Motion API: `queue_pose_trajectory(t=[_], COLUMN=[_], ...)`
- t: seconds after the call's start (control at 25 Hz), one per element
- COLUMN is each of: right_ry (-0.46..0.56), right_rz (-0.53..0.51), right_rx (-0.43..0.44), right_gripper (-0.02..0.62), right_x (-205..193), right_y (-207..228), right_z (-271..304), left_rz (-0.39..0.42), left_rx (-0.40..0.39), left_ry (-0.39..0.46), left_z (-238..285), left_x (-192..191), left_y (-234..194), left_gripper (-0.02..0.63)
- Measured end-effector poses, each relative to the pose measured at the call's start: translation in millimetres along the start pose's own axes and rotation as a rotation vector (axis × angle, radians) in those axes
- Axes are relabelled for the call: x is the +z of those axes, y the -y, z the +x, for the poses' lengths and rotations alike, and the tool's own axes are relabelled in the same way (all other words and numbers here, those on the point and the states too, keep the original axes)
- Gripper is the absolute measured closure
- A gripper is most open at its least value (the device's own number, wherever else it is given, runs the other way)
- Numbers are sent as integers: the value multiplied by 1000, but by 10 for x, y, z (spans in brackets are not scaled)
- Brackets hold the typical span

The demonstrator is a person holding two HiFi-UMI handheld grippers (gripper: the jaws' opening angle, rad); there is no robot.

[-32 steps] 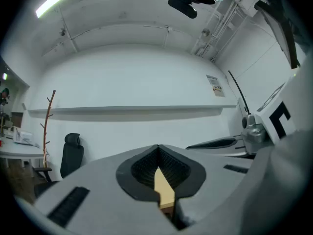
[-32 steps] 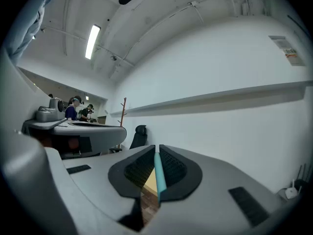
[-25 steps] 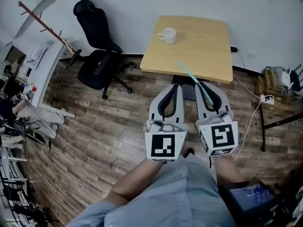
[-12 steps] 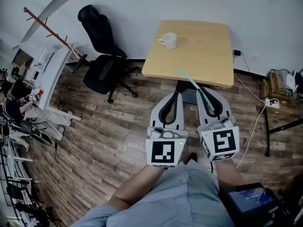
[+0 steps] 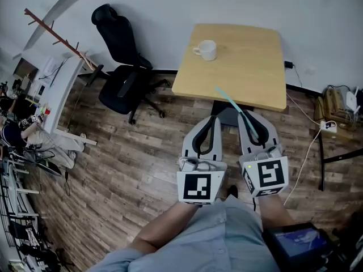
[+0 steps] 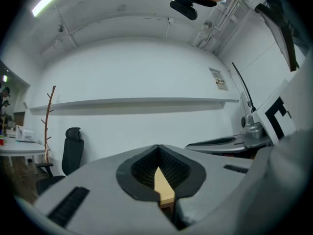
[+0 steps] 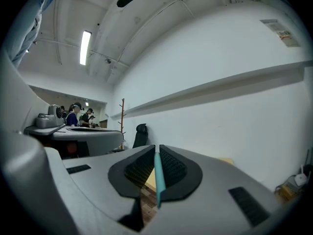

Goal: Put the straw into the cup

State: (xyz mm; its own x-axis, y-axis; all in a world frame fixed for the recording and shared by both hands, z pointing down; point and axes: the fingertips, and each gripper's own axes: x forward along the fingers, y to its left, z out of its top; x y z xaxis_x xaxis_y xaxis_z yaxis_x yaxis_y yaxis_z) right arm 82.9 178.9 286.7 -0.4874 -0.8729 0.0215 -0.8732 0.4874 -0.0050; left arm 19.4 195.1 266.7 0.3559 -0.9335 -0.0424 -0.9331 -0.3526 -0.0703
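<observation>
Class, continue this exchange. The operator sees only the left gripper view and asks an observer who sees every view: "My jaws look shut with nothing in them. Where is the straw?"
Observer: The right gripper is shut on the teal straw.
Operator: And the cup?
Observer: A white cup stands upright on the wooden table, toward its far left corner.
Operator: Is the straw at it?
Observer: No. The straw's tip is about over the table's near edge, apart from the cup.
</observation>
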Motion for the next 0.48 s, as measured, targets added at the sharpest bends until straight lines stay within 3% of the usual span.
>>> queue_pose_trajectory(t=[0.48], right_ry=[-35], right_rz=[5], right_rx=[-44], right_gripper=[571], right_x=[-100], right_y=[-15], right_z=[1345], left_rz=[-31], left_rx=[-33], left_ry=[0], left_z=[850], left_x=[-234], left_y=[-1092], left_gripper=[614])
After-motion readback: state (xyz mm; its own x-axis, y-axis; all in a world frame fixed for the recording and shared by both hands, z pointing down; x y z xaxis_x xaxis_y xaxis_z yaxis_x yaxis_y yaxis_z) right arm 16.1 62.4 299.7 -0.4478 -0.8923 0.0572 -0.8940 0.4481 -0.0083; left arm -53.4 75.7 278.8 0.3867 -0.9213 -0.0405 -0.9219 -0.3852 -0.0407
